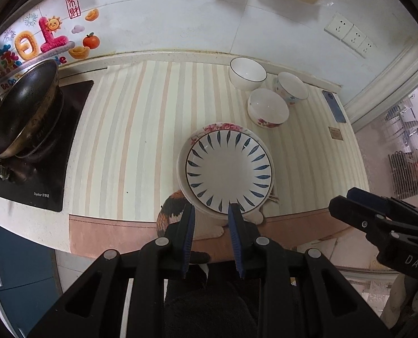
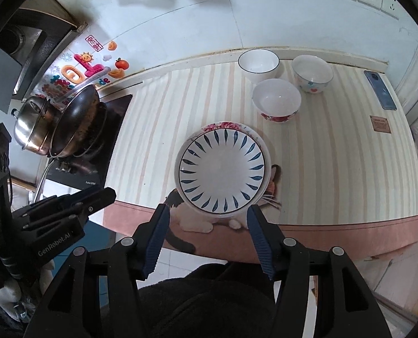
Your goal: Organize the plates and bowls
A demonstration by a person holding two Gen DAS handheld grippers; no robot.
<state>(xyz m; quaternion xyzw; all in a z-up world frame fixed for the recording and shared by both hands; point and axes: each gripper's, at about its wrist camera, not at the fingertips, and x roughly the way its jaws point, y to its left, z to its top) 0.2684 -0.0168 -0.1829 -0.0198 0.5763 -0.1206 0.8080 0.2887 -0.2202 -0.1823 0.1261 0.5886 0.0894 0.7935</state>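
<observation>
With plates stacked, blue-leaf-patterned white plate [image 2: 222, 169] on floral-rimmed plate [image 2: 223, 126] near surface [image 2: 335, 169] front edge, bowls come next. Right hand-held gripper [image 2: 207, 217] apart, empty; left hand-held gripper [image 1: 211, 211] nearly together, empty. Approach red-flowered white bowl [image 2: 276, 100] by rim, nest gently.

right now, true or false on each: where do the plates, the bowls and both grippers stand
1. The blue-leaf plate sits on top of a floral-rimmed plate. True.
2. Three bowls stand nested in one stack. False: the black-rimmed bowl, the red-flower bowl and the dotted bowl stand separately.
3. The right gripper holds the blue-leaf plate. False: its jaws are open, with nothing between them.
4. The left gripper holds nothing. True.
5. A phone lies inside a bowl. False: it lies flat on the mat.
</observation>
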